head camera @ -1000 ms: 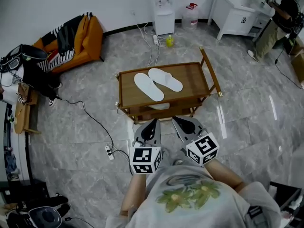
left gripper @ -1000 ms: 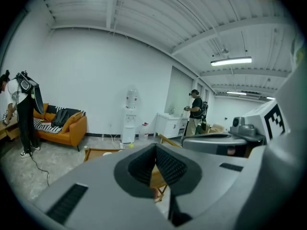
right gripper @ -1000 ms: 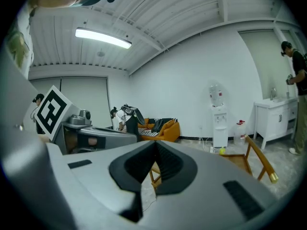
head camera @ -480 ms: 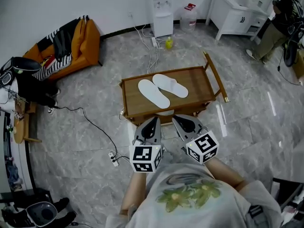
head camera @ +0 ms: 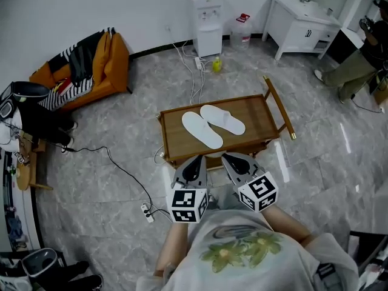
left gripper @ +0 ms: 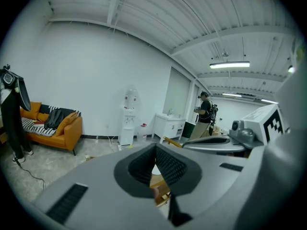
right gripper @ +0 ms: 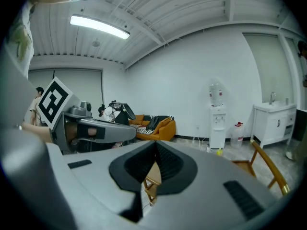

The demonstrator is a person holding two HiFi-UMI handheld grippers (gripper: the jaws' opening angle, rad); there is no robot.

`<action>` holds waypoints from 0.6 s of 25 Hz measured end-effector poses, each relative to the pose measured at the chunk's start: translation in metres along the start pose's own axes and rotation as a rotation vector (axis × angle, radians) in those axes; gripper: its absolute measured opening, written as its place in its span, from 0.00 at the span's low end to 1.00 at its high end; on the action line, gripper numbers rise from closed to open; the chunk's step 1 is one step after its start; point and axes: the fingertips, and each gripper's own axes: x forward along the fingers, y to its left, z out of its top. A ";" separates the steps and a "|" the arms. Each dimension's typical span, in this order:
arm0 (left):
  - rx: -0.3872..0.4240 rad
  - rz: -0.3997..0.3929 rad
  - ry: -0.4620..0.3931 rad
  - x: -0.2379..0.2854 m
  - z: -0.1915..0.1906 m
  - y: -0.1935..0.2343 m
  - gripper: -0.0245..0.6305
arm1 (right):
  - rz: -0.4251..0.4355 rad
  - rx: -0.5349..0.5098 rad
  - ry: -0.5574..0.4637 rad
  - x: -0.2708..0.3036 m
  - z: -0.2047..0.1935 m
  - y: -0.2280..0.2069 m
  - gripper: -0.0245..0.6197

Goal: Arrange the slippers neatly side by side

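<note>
Though they hover just below the desk [head camera: 260, 111], the left claw [head camera: 195, 160] and right claw [head camera: 227, 159] are both pinched fully shut, nothing in them. Centre frame, two white slippers [head camera: 202, 130] lie on that wooden desk in a V, upper ends touching, lower ends splayed apart.

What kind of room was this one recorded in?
Probably an indoor workspace staged as a living area: an orange sofa, a water dispenser by the white wall, and a wooden trolley on a tiled floor crossed by loose cables.
</note>
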 end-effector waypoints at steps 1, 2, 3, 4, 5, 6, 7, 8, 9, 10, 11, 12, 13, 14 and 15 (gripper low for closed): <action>0.001 -0.004 0.001 0.002 0.002 0.001 0.06 | -0.001 -0.003 -0.001 0.002 0.003 -0.002 0.05; 0.002 -0.006 0.001 0.004 0.004 0.002 0.06 | -0.001 -0.005 -0.003 0.003 0.006 -0.004 0.05; 0.004 -0.009 0.001 0.007 0.007 0.002 0.06 | 0.001 -0.006 -0.004 0.005 0.009 -0.006 0.05; 0.004 -0.011 0.001 0.010 0.009 0.003 0.06 | 0.003 -0.007 -0.004 0.007 0.011 -0.009 0.05; 0.004 -0.015 0.003 0.013 0.010 0.002 0.06 | 0.006 -0.009 -0.002 0.009 0.013 -0.012 0.05; 0.004 -0.019 0.007 0.016 0.010 0.002 0.06 | 0.008 -0.010 0.002 0.010 0.012 -0.014 0.05; 0.005 -0.024 0.013 0.018 0.008 0.002 0.06 | 0.010 -0.010 0.007 0.012 0.011 -0.017 0.05; 0.006 -0.027 0.020 0.021 0.005 0.001 0.06 | 0.011 -0.008 0.012 0.014 0.009 -0.019 0.06; 0.007 -0.031 0.028 0.024 0.003 0.001 0.06 | 0.012 -0.006 0.019 0.015 0.006 -0.021 0.07; 0.007 -0.034 0.036 0.027 0.001 0.002 0.06 | 0.013 -0.003 0.025 0.017 0.004 -0.024 0.09; 0.007 -0.035 0.044 0.030 -0.001 0.003 0.06 | 0.013 0.000 0.032 0.019 0.002 -0.027 0.12; 0.008 -0.036 0.051 0.034 -0.002 0.004 0.06 | 0.013 0.003 0.039 0.021 0.001 -0.030 0.13; 0.008 -0.036 0.057 0.038 -0.002 0.006 0.06 | 0.014 0.004 0.045 0.024 -0.001 -0.034 0.15; 0.008 -0.036 0.062 0.043 -0.001 0.007 0.06 | 0.015 0.005 0.050 0.027 -0.001 -0.039 0.16; 0.008 -0.035 0.068 0.047 0.000 0.009 0.06 | 0.016 0.005 0.055 0.030 -0.002 -0.044 0.18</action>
